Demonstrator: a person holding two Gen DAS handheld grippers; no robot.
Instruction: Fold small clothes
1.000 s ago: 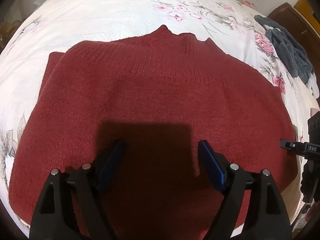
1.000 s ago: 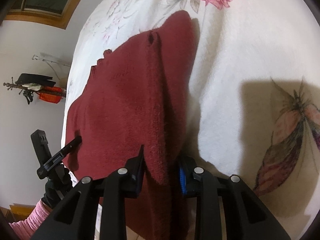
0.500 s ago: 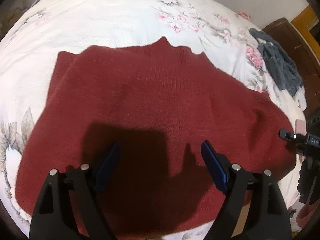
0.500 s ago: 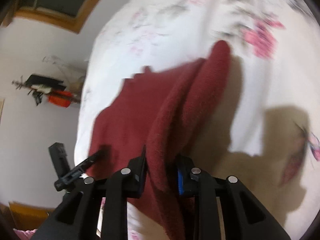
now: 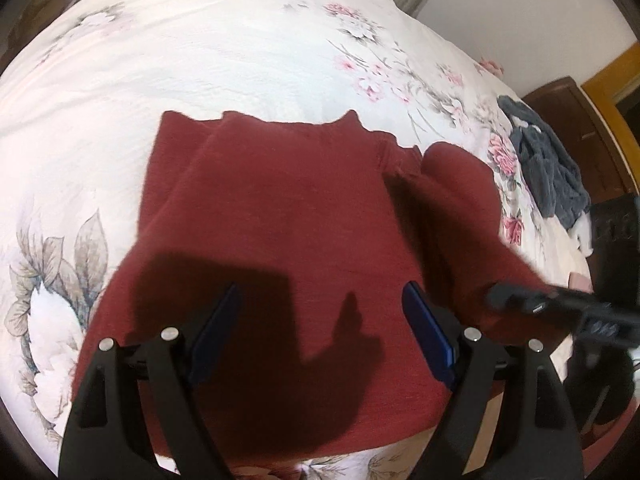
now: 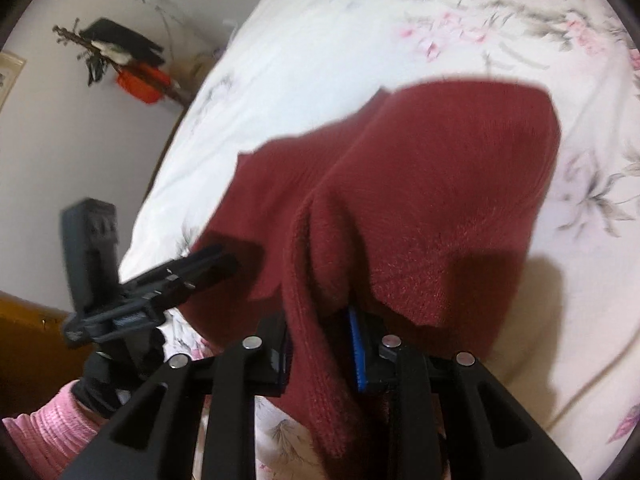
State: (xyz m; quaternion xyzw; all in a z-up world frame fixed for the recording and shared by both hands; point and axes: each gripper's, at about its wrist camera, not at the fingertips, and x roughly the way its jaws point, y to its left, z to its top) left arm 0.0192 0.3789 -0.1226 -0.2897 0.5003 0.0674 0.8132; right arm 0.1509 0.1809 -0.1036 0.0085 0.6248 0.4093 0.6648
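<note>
We've got the red knit sweater (image 5: 280, 216) lying on the floral bedspread (image 5: 200, 40), its right side lifted. Right gripper (image 6: 320, 340) is clamped on a bunched fold of it; left gripper (image 5: 320, 320) hovers over the near hem, jaws wide apart, holding nothing. Knit looks soft, thick and floppy, likely to sag, so we'd pinch hem edge or shoulder seam. Grey garment (image 5: 548, 176) sits far right, well apart; nothing blocks the fold

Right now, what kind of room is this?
Most likely a bedroom: the red sweater lies on a floral bedspread, a dark wooden bed frame shows at its far edge, and a grey garment is heaped nearby.
</note>
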